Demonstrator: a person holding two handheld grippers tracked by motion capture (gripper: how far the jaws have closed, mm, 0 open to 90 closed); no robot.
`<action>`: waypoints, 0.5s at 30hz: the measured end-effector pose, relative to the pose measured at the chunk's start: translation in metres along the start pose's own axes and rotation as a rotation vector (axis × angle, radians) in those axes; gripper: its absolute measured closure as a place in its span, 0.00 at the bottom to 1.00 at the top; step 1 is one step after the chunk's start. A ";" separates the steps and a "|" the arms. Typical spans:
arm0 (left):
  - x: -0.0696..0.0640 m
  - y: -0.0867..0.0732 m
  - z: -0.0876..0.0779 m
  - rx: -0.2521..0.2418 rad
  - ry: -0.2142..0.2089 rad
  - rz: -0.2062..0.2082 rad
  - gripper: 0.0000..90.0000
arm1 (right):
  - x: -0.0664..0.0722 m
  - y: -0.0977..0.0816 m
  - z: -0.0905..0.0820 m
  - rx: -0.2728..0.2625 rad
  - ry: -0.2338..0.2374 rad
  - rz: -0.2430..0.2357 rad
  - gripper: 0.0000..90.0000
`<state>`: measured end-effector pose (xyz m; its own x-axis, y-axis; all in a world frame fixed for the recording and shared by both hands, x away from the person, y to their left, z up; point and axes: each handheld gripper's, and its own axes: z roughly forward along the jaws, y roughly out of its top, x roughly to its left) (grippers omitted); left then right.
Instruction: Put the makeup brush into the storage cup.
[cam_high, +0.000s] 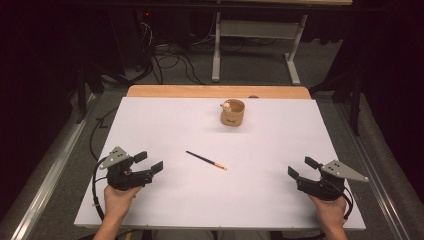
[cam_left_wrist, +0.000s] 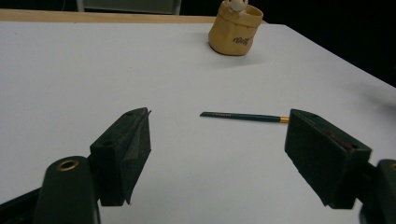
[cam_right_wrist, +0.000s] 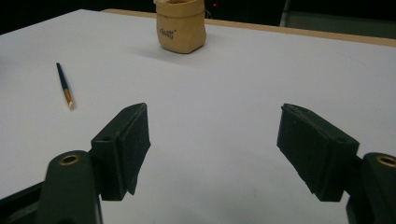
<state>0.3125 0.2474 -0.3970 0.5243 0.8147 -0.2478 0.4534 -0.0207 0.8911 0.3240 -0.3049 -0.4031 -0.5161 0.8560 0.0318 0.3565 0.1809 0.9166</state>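
Note:
A thin dark paintbrush (cam_high: 205, 160) with a gold ferrule and pale tip lies flat near the middle of the white table (cam_high: 165, 125). A tan pot-shaped holder (cam_high: 233, 112) stands toward the far edge, with a small pale figure at its rim. My left gripper (cam_high: 149, 161) rests at the near left, open, nothing between its jaws; in its own view the paintbrush (cam_left_wrist: 243, 116) lies just beyond the jaws and the holder (cam_left_wrist: 236, 29) farther off. My right gripper (cam_high: 302, 167) sits at the near right, open and empty; its view has the paintbrush (cam_right_wrist: 64, 85) far left and the holder (cam_right_wrist: 180, 24) ahead.
A wooden strip (cam_high: 218, 91) borders the table's far edge. Beyond it stand a white desk frame (cam_high: 255, 40) and tangled cables (cam_high: 170, 60) on the floor. Metal rails run along both sides of the table.

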 end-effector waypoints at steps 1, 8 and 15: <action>0.000 0.000 0.000 -0.002 -0.001 -0.001 0.25 | 0.000 0.000 0.001 0.002 0.001 0.002 0.30; -0.002 0.000 0.002 0.008 -0.005 0.003 0.25 | 0.001 0.000 0.001 0.007 0.003 -0.006 0.30; -0.003 0.000 0.003 0.017 -0.006 0.009 0.25 | 0.001 0.000 0.002 0.014 0.007 -0.003 0.30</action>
<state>0.3131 0.2433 -0.3977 0.5325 0.8110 -0.2426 0.4610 -0.0375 0.8866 0.3250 -0.3028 -0.4044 -0.5222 0.8522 0.0320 0.3662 0.1901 0.9109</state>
